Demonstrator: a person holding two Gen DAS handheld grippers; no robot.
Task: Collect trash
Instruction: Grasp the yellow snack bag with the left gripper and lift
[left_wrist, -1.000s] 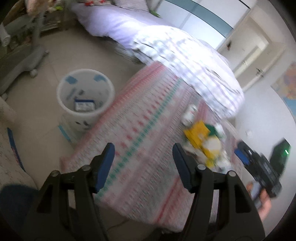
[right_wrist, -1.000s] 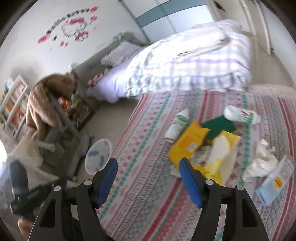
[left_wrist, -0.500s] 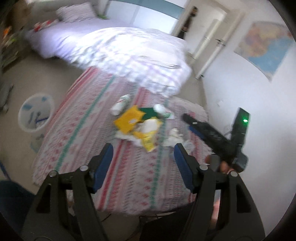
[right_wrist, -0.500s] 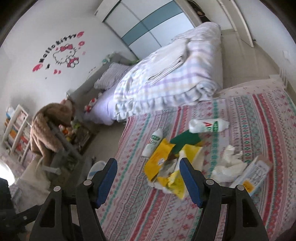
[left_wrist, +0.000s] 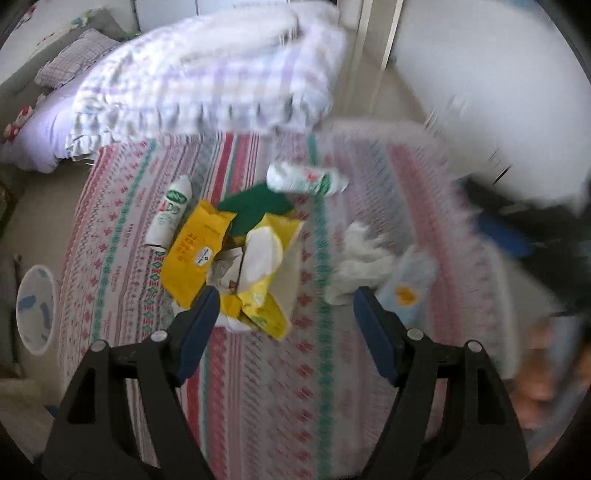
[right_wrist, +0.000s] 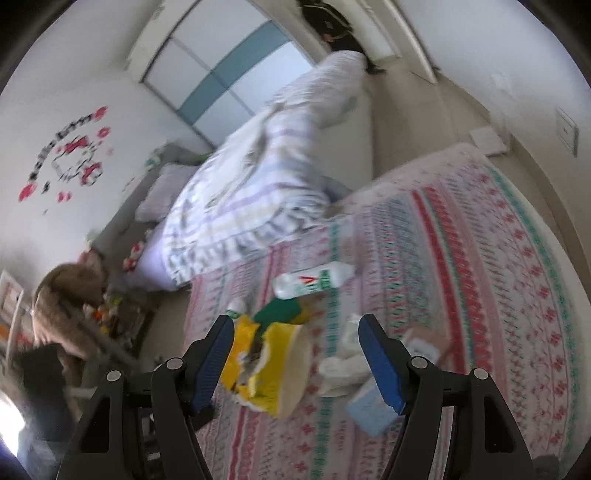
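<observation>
So basically nothing's been picked up yet as far as I can tell; the whole pile of trash is sitting on the striped bedspread (left_wrist: 258, 387) and both tools are empty; the left gripper (left_wrist: 284, 314) has its jaws wide apart with nothing between them, hovering just short of the pile, and the right gripper (right_wrist: 295, 350) is the same deal, jaws spread, nothing held, looking down over the same heap from lower and closer; what's left to grab: a yellow wrapper (left_wrist: 197, 247) lying flat, a second yellow pack (left_wrist: 266, 266) torn open with white stuff showing, some dark green packaging (left_wrist: 255, 206) tucked behind those, two white bottles with green print, one lying beside the yellow wrapper on its left (bottle one (left_wrist: 168, 214)) and the other further back across the stripes (bottle two (left_wrist: 303, 179)), a crumpled tissue wad (left_wrist: 358, 258) to the right, and a pale blue pack (left_wrist: 406, 288) just beside the tissue; the yellow and green bits overlap each other so they're one clump, the bottles and tissue sit a bit apart; the white bin (left_wrist: 35, 308) is down on the floor off the left side of the bed, well apart from the pile, and I can't make out what's inside it from here; my guess is this is the very start, everything still to be carried over; frames are pretty blurry btw.
</observation>
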